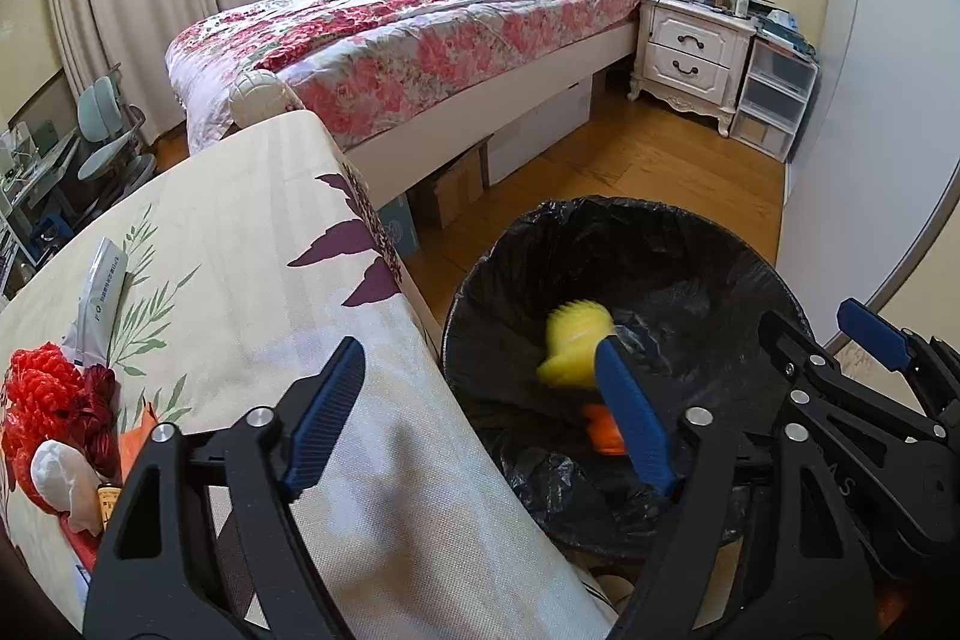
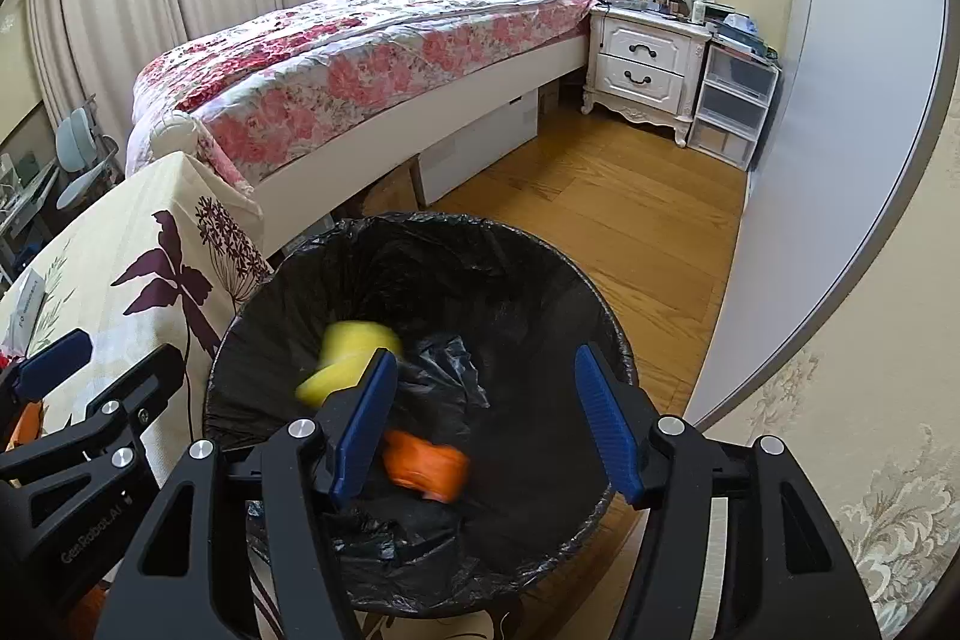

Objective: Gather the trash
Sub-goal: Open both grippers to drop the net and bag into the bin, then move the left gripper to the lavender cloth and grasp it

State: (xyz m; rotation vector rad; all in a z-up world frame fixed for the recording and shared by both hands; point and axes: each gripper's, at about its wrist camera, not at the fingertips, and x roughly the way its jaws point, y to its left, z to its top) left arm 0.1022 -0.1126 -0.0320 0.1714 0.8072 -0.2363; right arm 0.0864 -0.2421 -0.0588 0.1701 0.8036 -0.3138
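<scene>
Yellow scrap [image 2: 351, 361] beyond parted fingers [image 2: 365, 424]

From my two wrist views, the lined bin [image 2: 414, 244] stands on the floor [image 2: 630, 202] just right of the cloth-covered table [image 1: 258, 244], with two blurred items [image 2: 354, 358] inside it, the bed [image 1: 420, 34] behind, and the nightstand [image 1: 690, 46] at the bed's right.

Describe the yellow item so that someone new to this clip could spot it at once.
Find the round bin lined with a black bag beside the cloth-covered table. Inside its mouth, a blurred yellow piece sits above a blurred orange piece. It is the only yellow thing there.
</scene>
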